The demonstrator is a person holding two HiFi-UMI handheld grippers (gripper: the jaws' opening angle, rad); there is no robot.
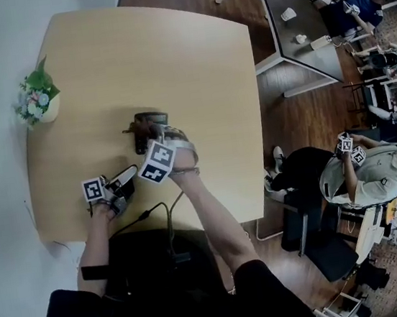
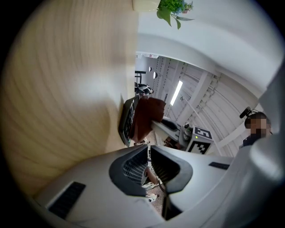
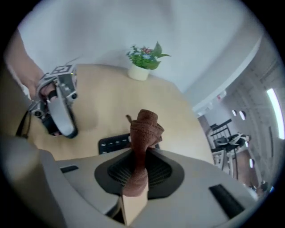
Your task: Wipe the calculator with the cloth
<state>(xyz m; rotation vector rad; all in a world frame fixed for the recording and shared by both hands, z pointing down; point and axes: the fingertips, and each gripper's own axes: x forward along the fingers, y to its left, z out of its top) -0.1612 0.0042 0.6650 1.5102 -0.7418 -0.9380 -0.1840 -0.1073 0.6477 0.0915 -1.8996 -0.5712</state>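
My right hand-held gripper [image 3: 141,153] is closed on the cloth [image 3: 144,127]. The brown fabric is pinched between the ribbed pads, and a bunched end stands out past the jaw tips. In the head view this hand-held gripper [image 1: 155,134] angles downward over the middle of the tabletop [image 1: 170,56], with the cloth [image 1: 140,129] at its tip.

The calculator [image 3: 113,143] lies flat on the tabletop directly beneath the bunched cloth, and a row of its keys shows to the left of the jaws. From the left gripper view the cloth [image 2: 147,116] lies against the keyed face of the calculator [image 2: 128,120]. The head view places the calculator [image 1: 151,116] near the centre of the tabletop, partly covered by cloth and jaws.

My left hand-held gripper [image 2: 149,151] is closed, its pads nearly together with nothing between them. It sits low near the front left of the tabletop, pointing toward the calculator but apart from it [image 1: 129,173]. The right gripper view confirms it [image 3: 64,129] standing to the left, clear of the calculator. Whether it touches the tabletop I cannot tell.

A small white pot of flowers [image 1: 39,102] stands at the far left edge of the tabletop, against the white wall. A dark cable [image 1: 154,210] runs over the near edge. A seated person [image 1: 374,171] is off to the right on the wooden floor
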